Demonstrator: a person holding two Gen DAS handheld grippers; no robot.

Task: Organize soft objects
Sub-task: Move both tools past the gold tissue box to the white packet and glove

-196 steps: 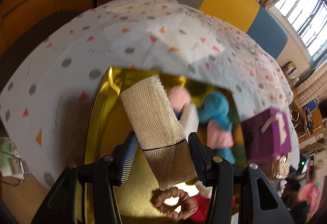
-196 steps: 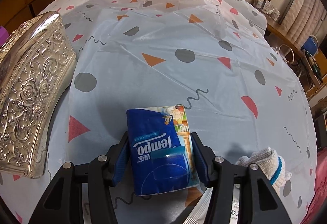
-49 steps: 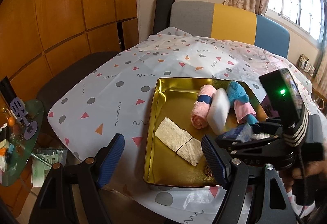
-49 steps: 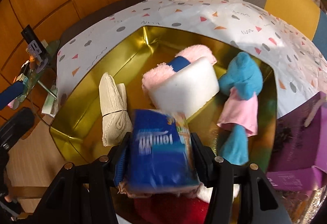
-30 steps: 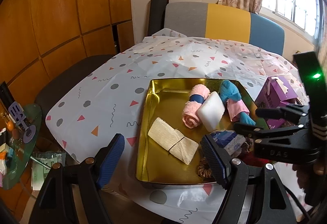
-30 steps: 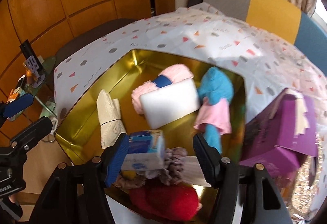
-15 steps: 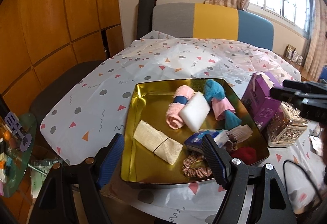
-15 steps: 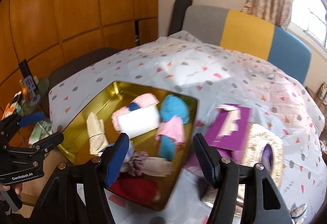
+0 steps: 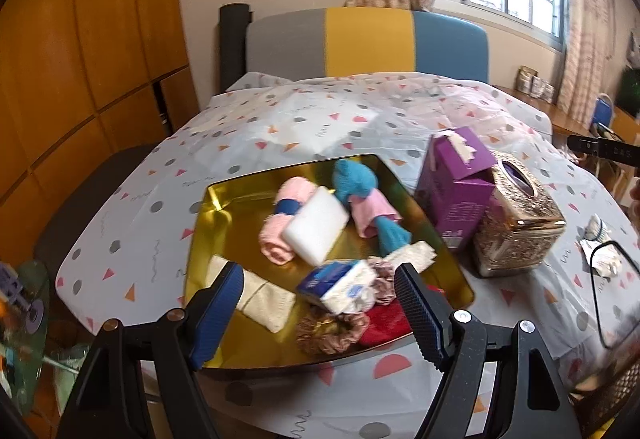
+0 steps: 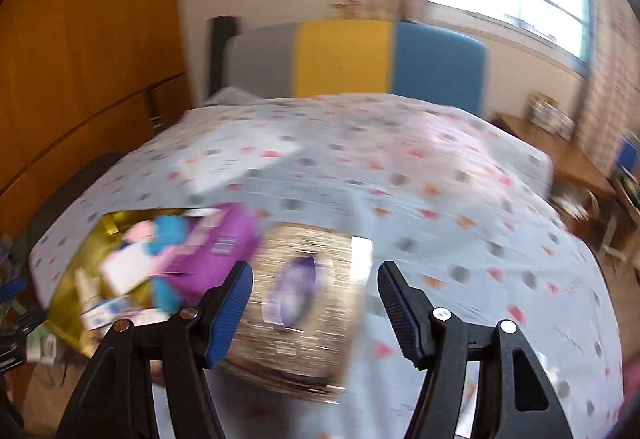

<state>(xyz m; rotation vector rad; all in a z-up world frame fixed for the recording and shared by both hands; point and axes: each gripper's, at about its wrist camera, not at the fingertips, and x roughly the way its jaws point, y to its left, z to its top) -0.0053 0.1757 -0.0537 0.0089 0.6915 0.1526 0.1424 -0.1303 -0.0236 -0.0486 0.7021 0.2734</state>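
The gold tray (image 9: 200,235) lies on the surface (image 9: 304,119) with the soft things piled inside. The tissue pack (image 9: 336,285) lies near the tray's front edge, its long axis running from lower left up to the right, leaning on a scrunchie (image 9: 332,327). The left hand-held gripper (image 9: 320,313) is spread and empty above the tray. The right hand-held gripper (image 10: 316,313) is also spread and empty; its view is badly smeared, with a gilded tissue box (image 10: 304,303) below it.
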